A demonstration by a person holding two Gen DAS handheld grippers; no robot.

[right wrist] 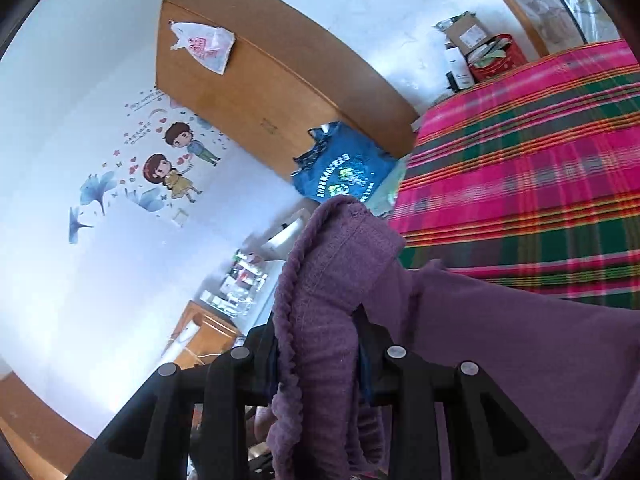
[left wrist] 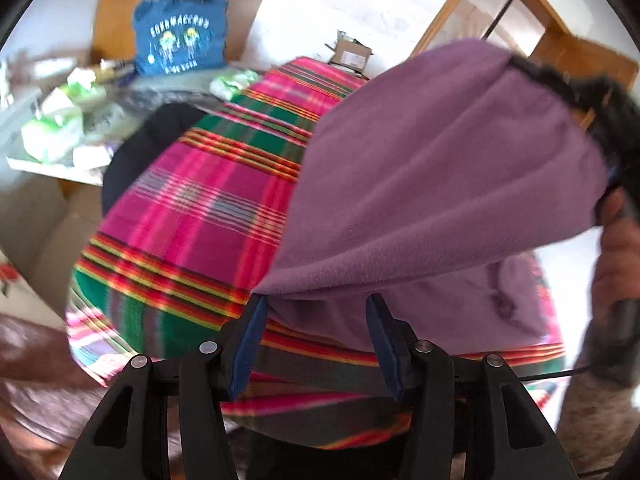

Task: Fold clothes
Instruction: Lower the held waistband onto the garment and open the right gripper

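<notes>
A purple fleece garment hangs lifted over the pink and green plaid bedspread. In the left wrist view its upper right edge is pinched by my right gripper, with a hand below it. The lower part of the garment lies on the bed. My left gripper stands open near the bed's front edge. Its left fingertip is just under a folded corner of the cloth, and nothing is between the pads. In the right wrist view my right gripper is shut on the garment's bunched ribbed hem.
A blue printed bag leans on a wooden wardrobe beyond the bed. Green and white packets crowd a side table on the left. A dark cloth lies at the bed's left edge. A cardboard box sits at the far end.
</notes>
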